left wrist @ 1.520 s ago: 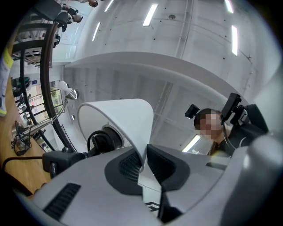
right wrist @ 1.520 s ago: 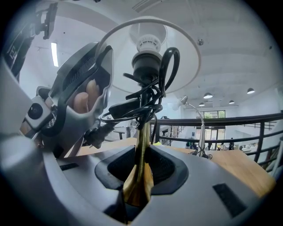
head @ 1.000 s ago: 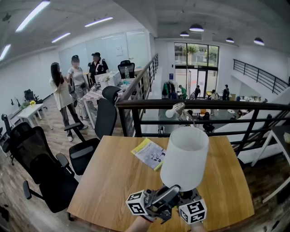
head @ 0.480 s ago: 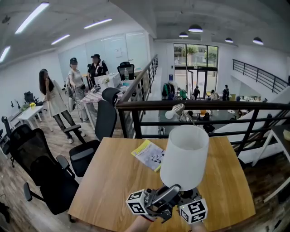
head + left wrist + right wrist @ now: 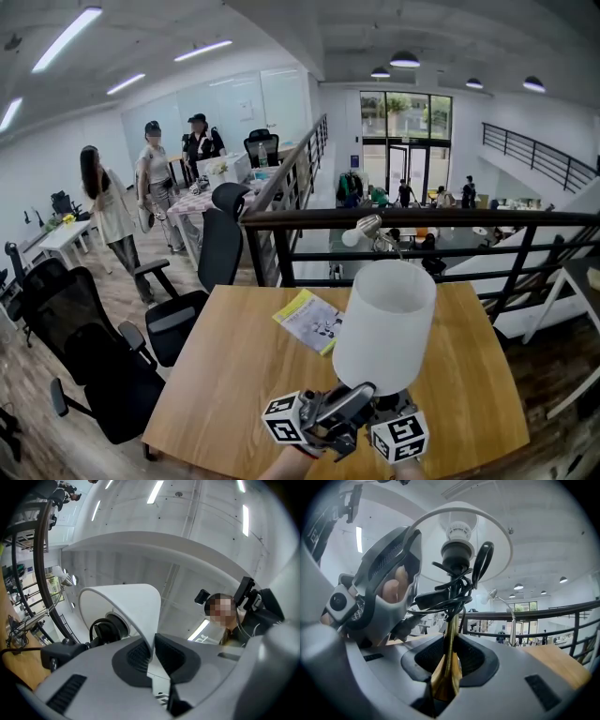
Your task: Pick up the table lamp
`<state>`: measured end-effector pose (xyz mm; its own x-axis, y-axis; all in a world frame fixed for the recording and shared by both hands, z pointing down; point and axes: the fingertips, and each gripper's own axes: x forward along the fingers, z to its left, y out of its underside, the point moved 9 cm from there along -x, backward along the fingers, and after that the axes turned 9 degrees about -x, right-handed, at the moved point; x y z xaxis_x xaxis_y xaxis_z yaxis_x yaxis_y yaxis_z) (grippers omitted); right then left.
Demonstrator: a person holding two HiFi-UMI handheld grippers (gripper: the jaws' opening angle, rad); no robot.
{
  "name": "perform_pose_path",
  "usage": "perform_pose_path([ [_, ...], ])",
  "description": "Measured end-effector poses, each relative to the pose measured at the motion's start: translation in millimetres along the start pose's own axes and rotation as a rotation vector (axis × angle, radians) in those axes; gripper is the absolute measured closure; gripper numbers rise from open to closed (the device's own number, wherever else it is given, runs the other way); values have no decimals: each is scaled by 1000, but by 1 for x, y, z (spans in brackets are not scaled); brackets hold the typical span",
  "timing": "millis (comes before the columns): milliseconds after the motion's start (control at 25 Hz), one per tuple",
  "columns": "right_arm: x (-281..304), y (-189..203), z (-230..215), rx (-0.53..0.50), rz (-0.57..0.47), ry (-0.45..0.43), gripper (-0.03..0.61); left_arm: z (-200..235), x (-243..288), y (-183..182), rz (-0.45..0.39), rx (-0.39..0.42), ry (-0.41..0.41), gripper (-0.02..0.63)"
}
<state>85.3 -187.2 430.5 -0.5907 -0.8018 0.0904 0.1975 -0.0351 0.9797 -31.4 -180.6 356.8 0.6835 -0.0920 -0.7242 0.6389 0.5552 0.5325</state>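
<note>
At six o'clock on the table (image 5: 225, 375), by its near edge, stands the lamp (image 5: 384, 323), held by both grippers; its foot is hidden behind them. The white shade (image 5: 126, 606) leans slightly toward one o'clock in the head view.

The left gripper (image 5: 152, 651) sits at seven o'clock of the shade and points upward. Its jaws are pinched together on the shade's lower rim, the thin white edge running between the two dark pads.

The right gripper (image 5: 449, 663) sits just beside it at five o'clock of the shade. Its jaws are clamped on the brass stem (image 5: 449, 634), which rises straight out from between the pads. A black cable (image 5: 445, 597) is bundled round the stem just under the socket (image 5: 455, 555), and the left gripper shows at ten o'clock in the right gripper view.

A yellow and white booklet (image 5: 309, 319) lies flat on the wood at ten o'clock of the shade, apart from it. A dark railing (image 5: 422, 220) runs behind the table at twelve o'clock. Black chairs (image 5: 94, 356) stand at nine o'clock, off the table, and three people (image 5: 150, 178) stand well apart at ten o'clock.
</note>
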Motion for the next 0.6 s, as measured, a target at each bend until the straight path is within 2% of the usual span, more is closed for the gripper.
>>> perform_pose_path([
  [600,-6,-3,-3,0,-13,22,482,-4,6,4,21,8,0,588],
])
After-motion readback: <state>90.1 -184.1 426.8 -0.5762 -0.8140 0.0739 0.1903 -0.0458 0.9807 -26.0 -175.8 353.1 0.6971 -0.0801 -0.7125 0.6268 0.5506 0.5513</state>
